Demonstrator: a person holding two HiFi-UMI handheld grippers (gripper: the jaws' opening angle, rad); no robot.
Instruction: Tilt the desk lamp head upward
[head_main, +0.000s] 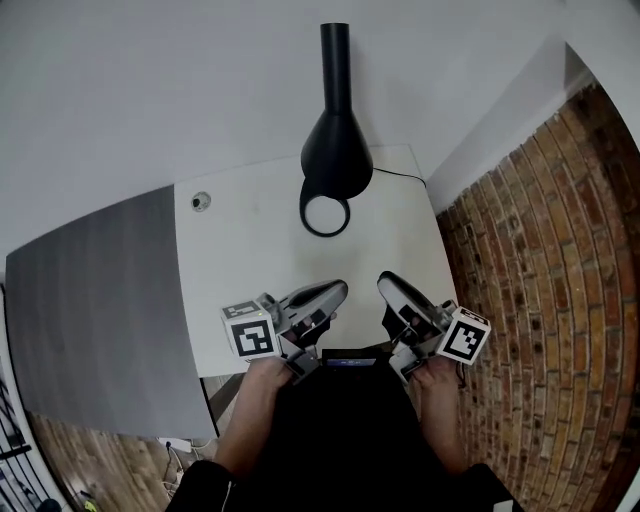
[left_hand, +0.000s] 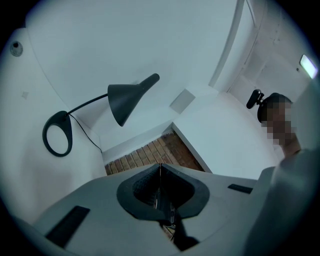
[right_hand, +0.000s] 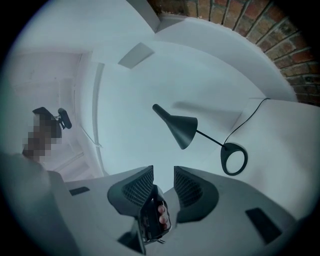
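Desk lamp head (head_main: 337, 150): black cone. Long axis steeply tilted, wide mouth facing down twd desk, narrow neck end up and away twd the white wall. Mouth hangs over the ring base (head_main: 325, 233). Thin arm (right_hand: 210, 139) runs from base up to the cone. Lamp stands at far edge of white desk (head_main: 260, 250), close to wall, roughly mid-width. Black cable (head_main: 400, 176) trails off to the right along the back edge.

L gripper (head_main: 322, 297): low over near part of desk, pointing fwd and a bit inward, roughly level, nose slightly up. Pads pressed together, nothing between. Left gripper view has lamp ahead, up and to the left, well apart. Marker cube (head_main: 250, 333) sits on its outer side. L hand (head_main: 268, 372) grips behind it, forearm coming up from frame bottom.

R gripper (head_main: 396, 291): beside the L, near it but not touching, also over near desk edge, angled inward, about level. Jaws stand apart w/ clear gap, only wall seen through it, so released, holding nothing. Lamp ahead and to the right in its own view, well apart. Its cube (head_main: 465, 338) faces outward. R hand (head_main: 437, 380) behind.

Grey panel (head_main: 100, 310) abuts desk on the left. Small round fitting (head_main: 201, 201) in desk's far-left corner. Brick surface (head_main: 540, 320) to the right.
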